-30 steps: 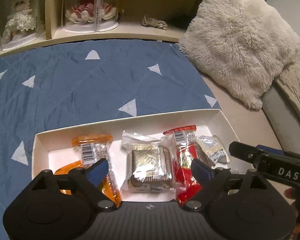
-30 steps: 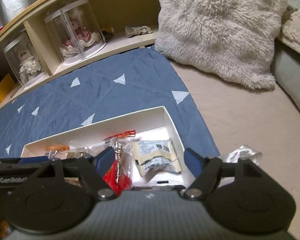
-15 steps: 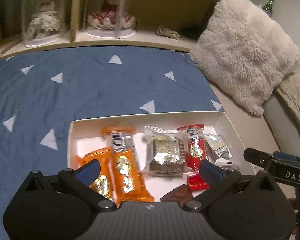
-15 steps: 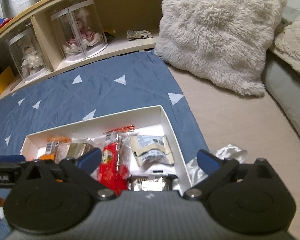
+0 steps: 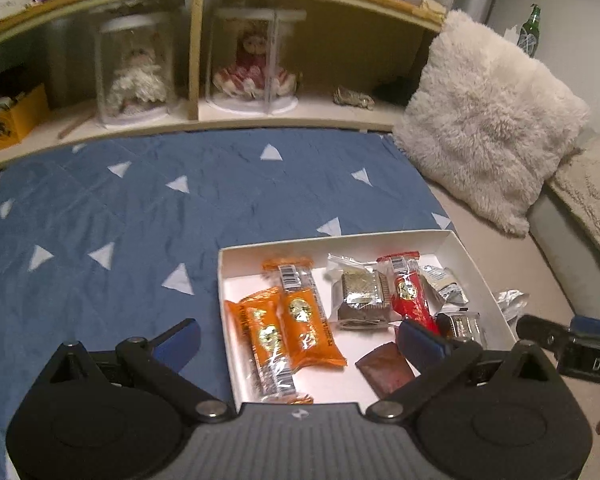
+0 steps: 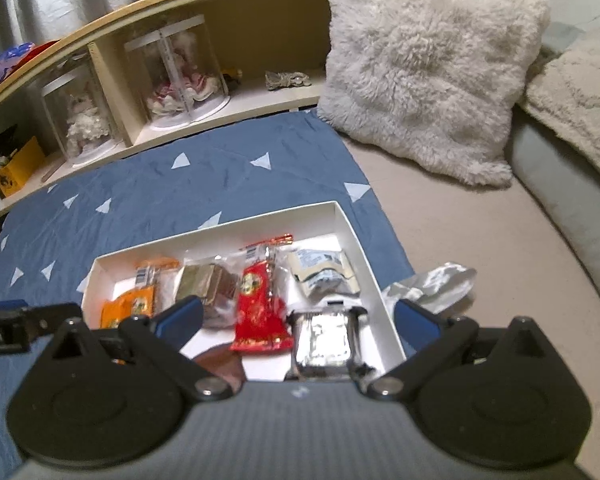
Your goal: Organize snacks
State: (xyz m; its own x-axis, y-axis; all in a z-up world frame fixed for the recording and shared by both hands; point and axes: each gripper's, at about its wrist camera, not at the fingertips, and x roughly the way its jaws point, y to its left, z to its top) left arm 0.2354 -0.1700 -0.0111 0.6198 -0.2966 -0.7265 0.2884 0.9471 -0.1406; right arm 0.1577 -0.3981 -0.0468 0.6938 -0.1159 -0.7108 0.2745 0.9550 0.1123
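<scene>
Snacks are lying in the box (image 5: 456, 240) on the quilt (image 5: 140, 208); both grippers, left (image 5: 300, 340) and right (image 6: 298, 316), are hovering wide and empty. Wrappers (light, crinkly, probably slippery) are likely best pinched across their middles.

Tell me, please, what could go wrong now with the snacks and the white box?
1. A crumpled silver wrapper lies outside the white box, on the beige cover; it may be overlooked.
2. The box sits on soft blue bedding, so pressing on its edge could tip it.
3. The packets overlap; the left gripper or right gripper, both open, might catch two together.
</scene>
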